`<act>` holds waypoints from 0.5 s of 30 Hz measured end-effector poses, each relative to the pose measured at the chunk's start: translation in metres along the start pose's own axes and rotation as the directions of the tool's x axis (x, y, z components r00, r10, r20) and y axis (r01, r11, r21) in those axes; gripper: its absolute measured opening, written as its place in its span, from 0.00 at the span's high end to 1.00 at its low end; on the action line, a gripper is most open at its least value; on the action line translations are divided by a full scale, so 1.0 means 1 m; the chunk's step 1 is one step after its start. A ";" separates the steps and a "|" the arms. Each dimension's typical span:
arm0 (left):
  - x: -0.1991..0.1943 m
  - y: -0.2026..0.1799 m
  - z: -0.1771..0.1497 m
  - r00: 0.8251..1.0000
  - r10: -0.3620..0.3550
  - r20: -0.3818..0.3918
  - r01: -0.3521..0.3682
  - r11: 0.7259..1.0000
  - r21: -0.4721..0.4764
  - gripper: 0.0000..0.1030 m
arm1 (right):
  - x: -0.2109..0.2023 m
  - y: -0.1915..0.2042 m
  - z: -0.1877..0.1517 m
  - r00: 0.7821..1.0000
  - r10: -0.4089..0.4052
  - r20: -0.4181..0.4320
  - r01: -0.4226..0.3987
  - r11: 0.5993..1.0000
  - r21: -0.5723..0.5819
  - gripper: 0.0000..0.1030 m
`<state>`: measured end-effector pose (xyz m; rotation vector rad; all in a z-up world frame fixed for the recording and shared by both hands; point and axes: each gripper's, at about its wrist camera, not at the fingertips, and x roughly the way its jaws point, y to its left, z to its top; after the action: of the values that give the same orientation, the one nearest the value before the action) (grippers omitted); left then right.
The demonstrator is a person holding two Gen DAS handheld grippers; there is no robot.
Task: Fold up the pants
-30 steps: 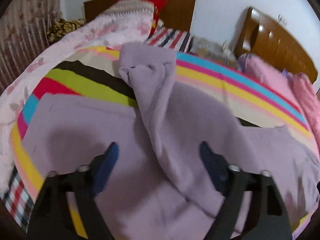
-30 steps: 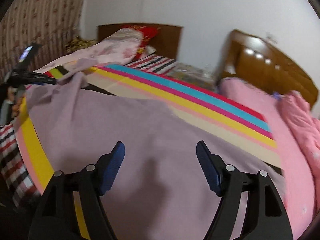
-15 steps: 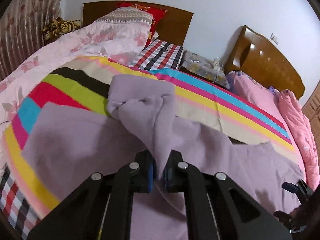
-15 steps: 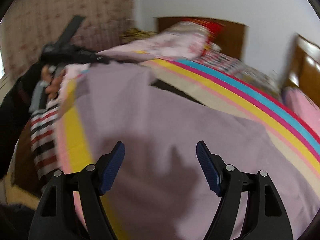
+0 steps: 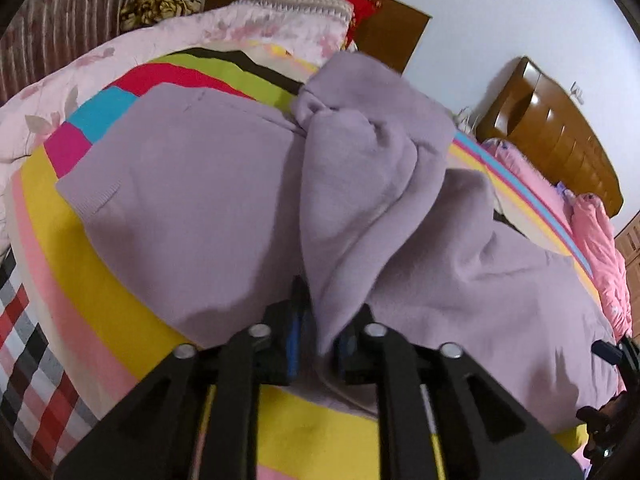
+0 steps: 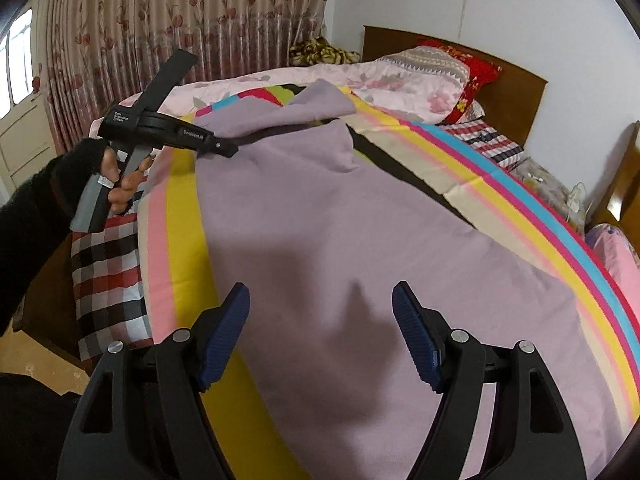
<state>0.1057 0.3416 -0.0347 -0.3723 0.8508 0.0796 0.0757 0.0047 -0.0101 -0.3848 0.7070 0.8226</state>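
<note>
Lilac pants (image 5: 188,184) lie spread on a striped bedspread (image 5: 120,280). My left gripper (image 5: 318,344) is shut on a bunched fold of the pants (image 5: 360,184) and holds it lifted above the rest of the cloth. In the right wrist view the pants (image 6: 360,240) lie flat across the bed, and the left gripper (image 6: 236,145) shows at the far left, pinching the raised cloth. My right gripper (image 6: 320,340) is open and empty, just above the near part of the pants.
A pink floral quilt (image 6: 320,76) and pillows (image 6: 436,64) lie by the wooden headboard (image 6: 512,92). A checked sheet (image 6: 108,264) hangs over the bed's left edge. A second bed with pink bedding (image 5: 596,236) stands to the right. Curtains (image 6: 160,32) hang behind.
My left gripper closed on the pants fold and has lifted it. My right gripper swung left over the pants and stays open.
</note>
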 end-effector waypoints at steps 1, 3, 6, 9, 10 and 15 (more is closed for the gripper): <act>0.000 0.001 0.000 1.000 -0.003 0.005 0.003 1.000 -0.003 0.82 | 0.003 0.000 0.001 1.000 0.004 -0.004 -0.004 1.000 0.006 0.31; -0.003 0.002 -0.003 1.000 0.008 0.020 -0.008 1.000 -0.001 0.81 | 0.009 -0.001 0.007 1.000 0.003 -0.012 -0.003 1.000 0.011 0.31; -0.012 0.002 -0.003 0.999 0.000 0.034 0.000 1.000 -0.007 0.64 | 0.021 -0.013 0.030 1.000 0.000 -0.007 0.000 1.000 -0.016 0.31; -0.020 0.004 0.005 0.998 -0.002 0.064 0.004 0.999 -0.033 0.46 | 0.049 -0.045 0.060 0.999 0.029 -0.017 -0.029 1.000 -0.009 0.31; -0.024 0.004 0.009 0.997 -0.008 0.074 0.011 0.999 -0.041 0.45 | 0.059 -0.056 0.067 0.998 0.053 -0.021 -0.053 0.999 0.011 0.31; -0.012 0.000 0.038 0.998 -0.045 0.049 0.048 0.998 -0.051 0.32 | 0.121 -0.104 0.118 0.964 0.263 -0.042 -0.257 0.960 0.111 0.31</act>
<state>0.1250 0.3558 -0.0026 -0.4376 0.7933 0.0672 0.2628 0.0695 -0.0065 -0.2236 0.8621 1.0214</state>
